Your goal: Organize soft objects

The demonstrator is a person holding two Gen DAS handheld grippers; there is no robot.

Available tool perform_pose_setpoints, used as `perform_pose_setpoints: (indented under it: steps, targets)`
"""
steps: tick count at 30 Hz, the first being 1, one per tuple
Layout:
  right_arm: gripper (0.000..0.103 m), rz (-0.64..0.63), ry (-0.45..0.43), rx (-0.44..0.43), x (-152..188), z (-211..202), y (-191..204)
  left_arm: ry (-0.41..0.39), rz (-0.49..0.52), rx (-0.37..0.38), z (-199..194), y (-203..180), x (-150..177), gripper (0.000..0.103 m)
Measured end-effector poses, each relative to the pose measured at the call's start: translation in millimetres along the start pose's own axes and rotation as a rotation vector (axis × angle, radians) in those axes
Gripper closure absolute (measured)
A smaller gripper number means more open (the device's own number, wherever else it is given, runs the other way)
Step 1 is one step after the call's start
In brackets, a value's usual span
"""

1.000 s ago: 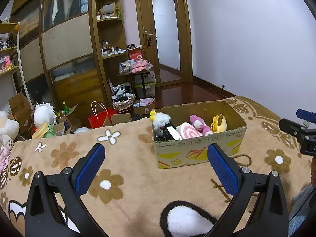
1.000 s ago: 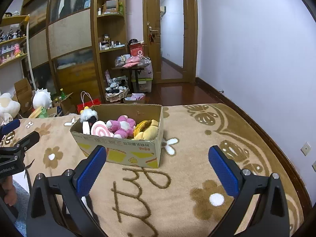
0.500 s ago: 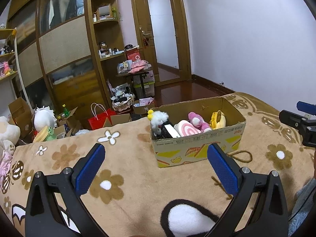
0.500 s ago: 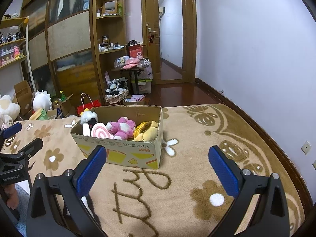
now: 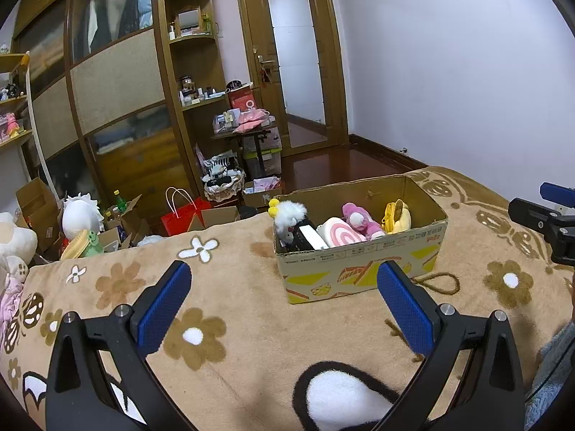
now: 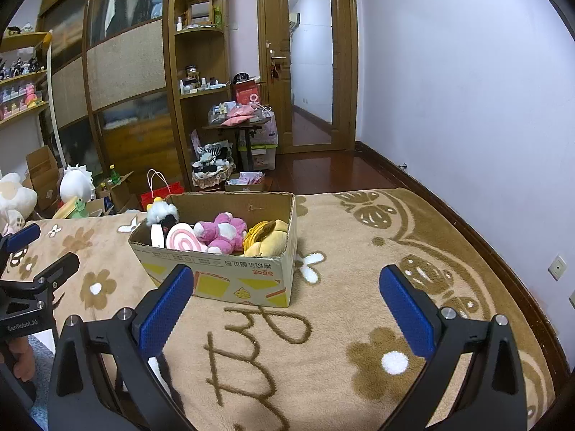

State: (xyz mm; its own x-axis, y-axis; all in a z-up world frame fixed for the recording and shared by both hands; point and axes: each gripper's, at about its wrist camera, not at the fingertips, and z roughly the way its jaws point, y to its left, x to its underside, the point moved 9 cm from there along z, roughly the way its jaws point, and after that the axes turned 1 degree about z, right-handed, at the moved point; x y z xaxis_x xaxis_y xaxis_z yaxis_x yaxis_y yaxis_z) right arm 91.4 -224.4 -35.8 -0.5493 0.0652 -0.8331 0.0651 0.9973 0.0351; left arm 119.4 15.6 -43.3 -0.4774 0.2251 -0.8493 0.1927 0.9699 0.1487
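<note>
A corrugated cardboard box [image 6: 230, 280], rectangular with printed yellow panels on its sides, sits on a plush tan blanket [image 6: 341, 341] patterned with brown flowers, white dots and looping brown script; the box stands toward the blanket's far edge, with the room's floor just beyond it. Inside, packed side by side along its length, lie a fluffy white-haired doll [image 5: 291, 215] at the left end, a round pink-and-white swirl cushion [image 5: 339, 233], a fuzzy pink plush [image 6: 221, 231], and a soft yellow plush [image 6: 267, 240] against the right-end wall. The left gripper [image 5: 284, 309] hangs above the blanket's near part with its jaws spread wide, the ribbed blue rubber pads [image 5: 163, 309] bare and touching nothing. The right gripper [image 6: 285, 310] is likewise wide open over the blanket, in front of the box's printed long side, its textured blue pads [image 6: 404, 310] gripping nothing. Both have matte black, angular finger frames with silver bolts.
</note>
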Motion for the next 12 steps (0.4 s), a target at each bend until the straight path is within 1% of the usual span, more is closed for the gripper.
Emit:
perform_pose_setpoints:
  steps: [12]
  targets:
    - [0.000,-0.001,0.001,-0.001,0.4,0.4,-0.3,0.001,0.000,0.003,0.4,-0.3,0.3,0.001]
